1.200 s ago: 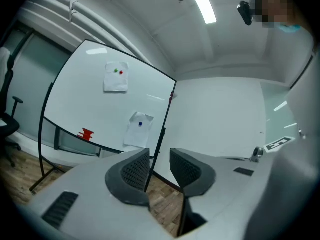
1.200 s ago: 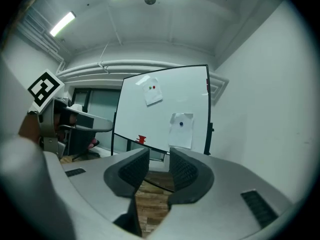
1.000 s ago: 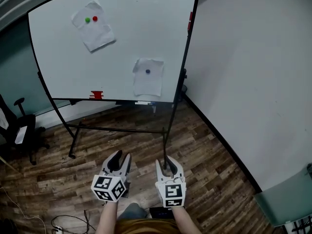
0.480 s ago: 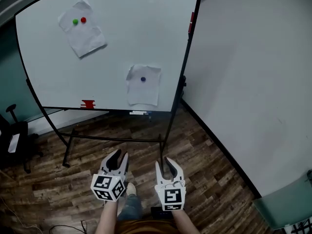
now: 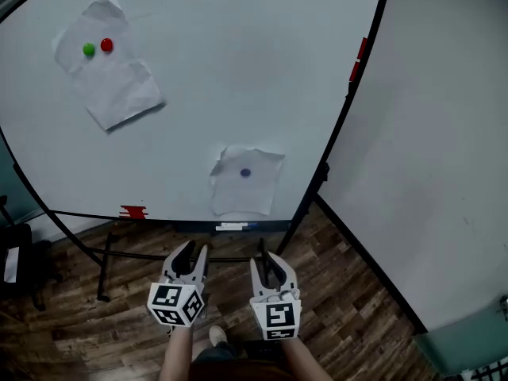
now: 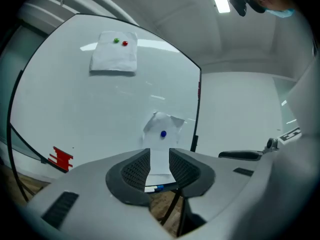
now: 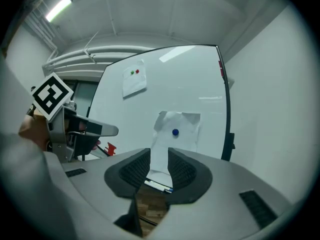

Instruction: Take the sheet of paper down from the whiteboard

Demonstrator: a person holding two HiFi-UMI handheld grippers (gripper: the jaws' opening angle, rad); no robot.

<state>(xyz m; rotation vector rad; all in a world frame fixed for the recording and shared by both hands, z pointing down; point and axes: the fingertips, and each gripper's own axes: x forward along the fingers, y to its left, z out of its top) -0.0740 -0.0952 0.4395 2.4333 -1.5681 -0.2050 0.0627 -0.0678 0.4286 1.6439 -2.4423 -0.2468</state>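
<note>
My left gripper (image 5: 193,252) is open and empty, and my right gripper (image 5: 267,260) is closing a little on nothing, so I should get close to the crumpled sheet of paper (image 5: 248,190) near the whiteboard's (image 5: 238,70) bottom edge and pinch its blue magnet (image 5: 244,173) first.

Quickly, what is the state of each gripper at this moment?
Left gripper: open, holding nothing.
Right gripper: open, jaws closing, nothing between them.
</note>
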